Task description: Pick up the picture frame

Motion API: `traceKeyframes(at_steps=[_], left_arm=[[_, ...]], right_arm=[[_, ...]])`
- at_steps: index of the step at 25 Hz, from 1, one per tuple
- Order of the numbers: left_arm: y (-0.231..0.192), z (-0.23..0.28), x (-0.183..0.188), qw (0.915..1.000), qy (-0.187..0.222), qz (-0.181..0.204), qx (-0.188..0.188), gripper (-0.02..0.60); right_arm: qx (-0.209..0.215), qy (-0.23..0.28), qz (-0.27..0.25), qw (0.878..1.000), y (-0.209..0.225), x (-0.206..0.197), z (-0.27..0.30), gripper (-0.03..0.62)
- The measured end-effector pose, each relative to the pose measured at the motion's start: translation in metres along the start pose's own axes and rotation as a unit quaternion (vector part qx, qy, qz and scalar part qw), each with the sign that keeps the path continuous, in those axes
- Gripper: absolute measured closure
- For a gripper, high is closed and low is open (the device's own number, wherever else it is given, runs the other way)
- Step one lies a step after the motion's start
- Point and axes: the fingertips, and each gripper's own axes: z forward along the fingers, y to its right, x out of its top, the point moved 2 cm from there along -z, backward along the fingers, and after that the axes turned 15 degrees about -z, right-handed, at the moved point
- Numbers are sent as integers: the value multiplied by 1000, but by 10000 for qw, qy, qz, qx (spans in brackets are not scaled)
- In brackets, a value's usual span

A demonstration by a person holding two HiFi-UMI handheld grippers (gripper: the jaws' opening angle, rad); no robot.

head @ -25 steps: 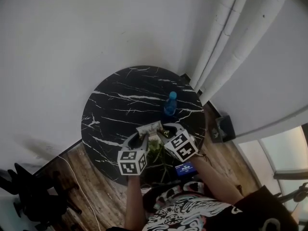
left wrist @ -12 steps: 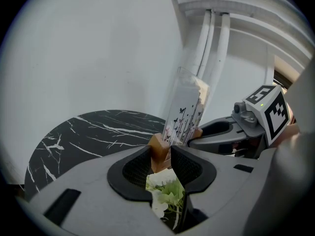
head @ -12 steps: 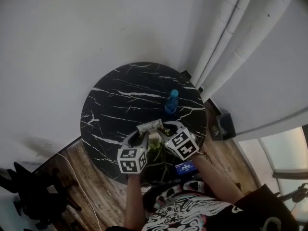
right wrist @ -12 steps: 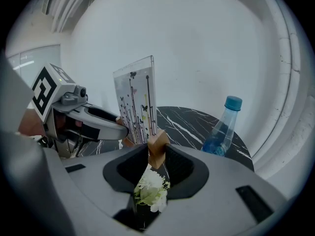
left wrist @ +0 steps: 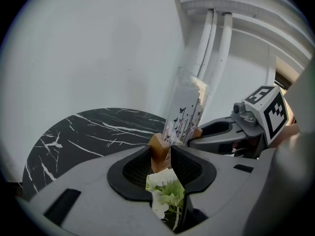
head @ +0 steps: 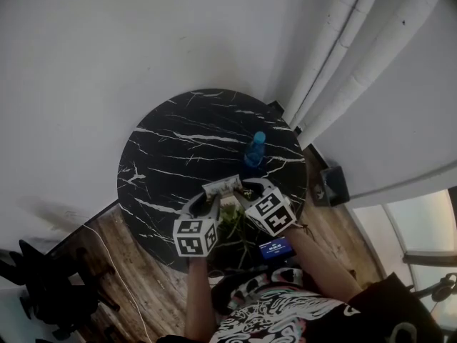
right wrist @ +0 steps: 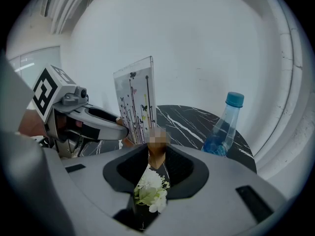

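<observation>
Left hand-held gripper pinching picture frame; right hand-held gripper apparently pinching it too

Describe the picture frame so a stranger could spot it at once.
Find the round black marble table against the white wall. Near its front edge, the left gripper and right gripper each clamp a wooden foot of the picture frame. Unlike the blue-capped bottle nearby, it is a clear panel printed with butterflies.
</observation>
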Motion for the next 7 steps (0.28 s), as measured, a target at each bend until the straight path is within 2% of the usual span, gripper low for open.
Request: traceKeyframes(at_steps=[7], left_arm=[[-3, 5, 4, 10000, 2, -61, 18, 448]], right_arm=[[44, -6, 1, 10000, 5, 1, 5, 482]])
